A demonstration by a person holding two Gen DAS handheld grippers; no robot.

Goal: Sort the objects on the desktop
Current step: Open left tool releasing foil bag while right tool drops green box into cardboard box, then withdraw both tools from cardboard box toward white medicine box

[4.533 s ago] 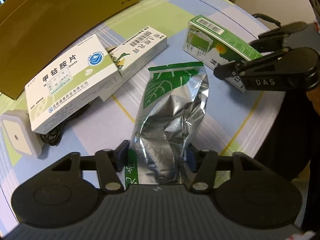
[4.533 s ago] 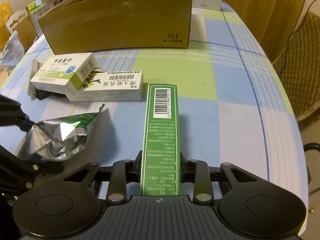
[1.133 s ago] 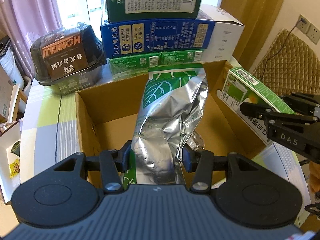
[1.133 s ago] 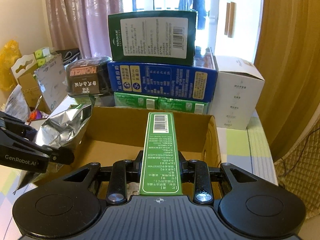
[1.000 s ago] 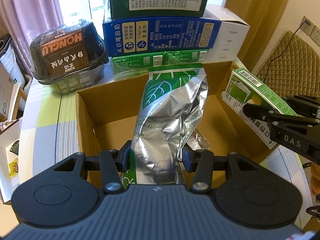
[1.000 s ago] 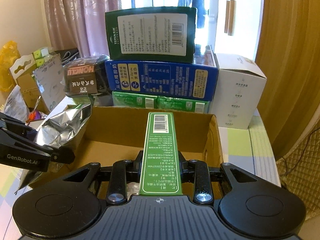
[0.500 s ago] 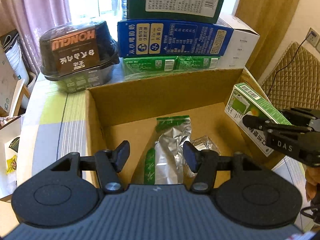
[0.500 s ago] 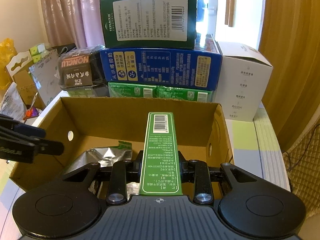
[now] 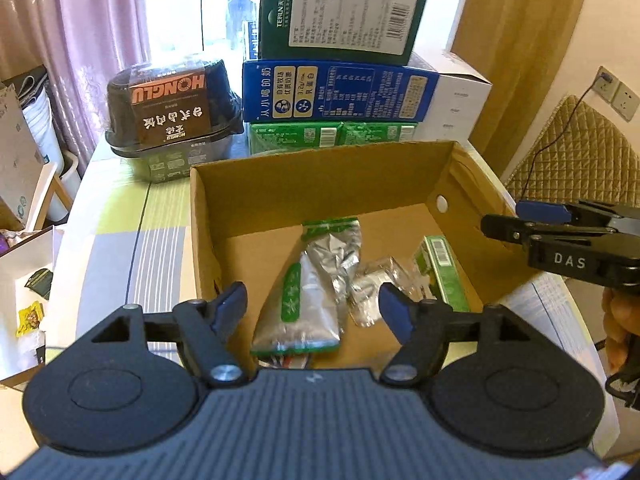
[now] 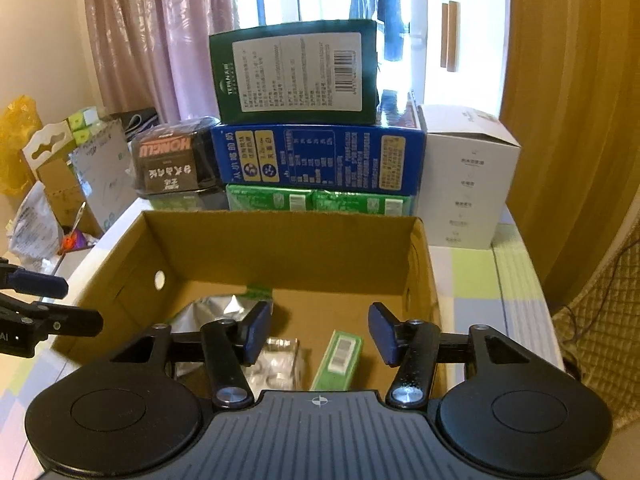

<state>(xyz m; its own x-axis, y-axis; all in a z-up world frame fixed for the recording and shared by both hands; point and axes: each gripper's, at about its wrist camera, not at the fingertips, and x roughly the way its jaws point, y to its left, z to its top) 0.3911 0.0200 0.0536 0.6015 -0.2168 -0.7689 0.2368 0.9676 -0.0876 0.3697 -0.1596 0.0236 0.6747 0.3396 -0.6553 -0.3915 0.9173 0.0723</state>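
While both of our tools hang spread and empty over the open cardboard box [image 9: 320, 184], its brown corrugated floor holds the sorted items. Our left tool [image 9: 313, 309] gapes above a crinkled silver foil pouch [image 9: 316, 284] with green printed bands; our right tool [image 10: 318, 332] gapes above a slim green carton [image 10: 339, 358] showing a barcode panel. Between pouch and carton lies a clear, crumpled blister pack [image 9: 370, 286]. We read "DAS" in white on the right tool's black side in the left view. Behind the box, on the checked tabletop [image 9: 116, 216], stands a black plastic bowl [image 9: 172, 116] labelled "HONGLU", beside a blue milk carton [image 9: 340, 92] stacked on green packs and topped by a dark green box [image 9: 340, 12] marked "TERUN". A plain white box [image 10: 468, 176] stands at the right.
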